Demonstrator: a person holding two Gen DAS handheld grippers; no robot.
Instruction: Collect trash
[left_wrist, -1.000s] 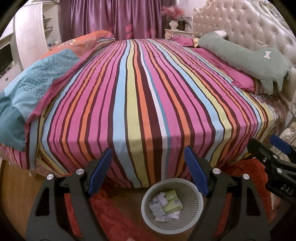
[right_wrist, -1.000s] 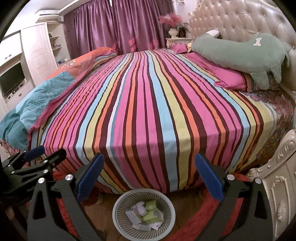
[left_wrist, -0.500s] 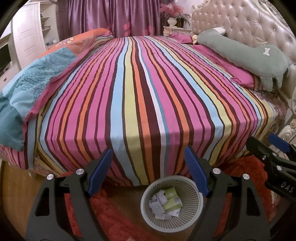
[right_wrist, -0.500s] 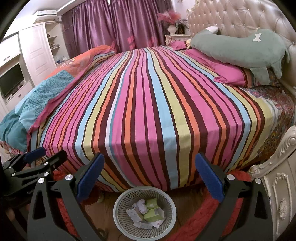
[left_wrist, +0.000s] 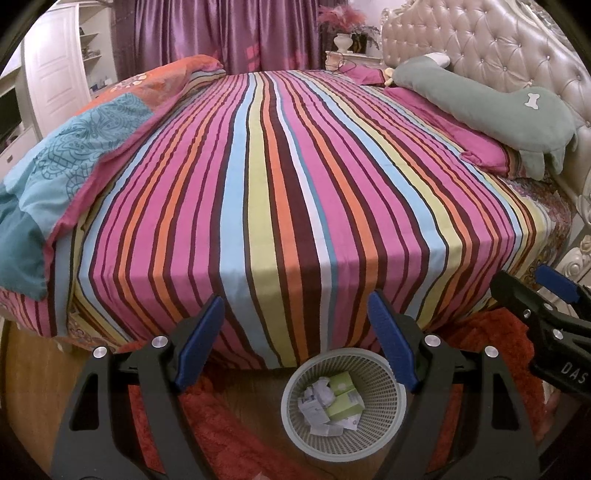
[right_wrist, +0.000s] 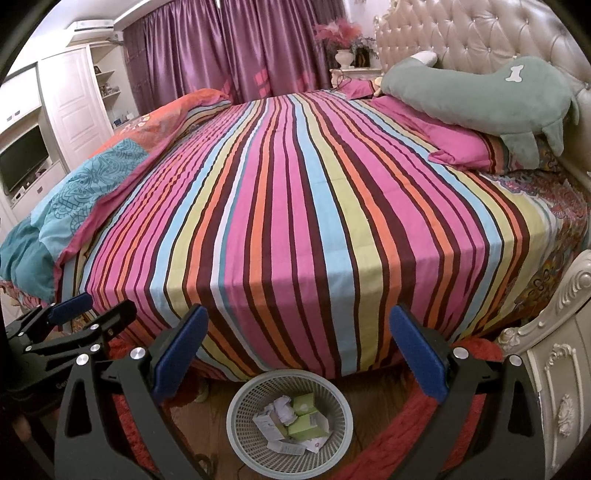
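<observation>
With both the left gripper (left_wrist: 295, 325) and right gripper (right_wrist: 297, 341) spread and empty, the filled wastebasket (left_wrist: 345, 400) lies just below them, where it could be tipped if clipped.

A wastebasket (right_wrist: 236, 417) stands on the floor (right_wrist: 207, 421) before the bed's (right_wrist: 295, 206) foot, trash (right_wrist: 295, 424) inside it. A plush pillow (right_wrist: 476, 96) lies against the headboard (right_wrist: 480, 33) at right, a folded quilt (right_wrist: 85, 192) at left.
</observation>
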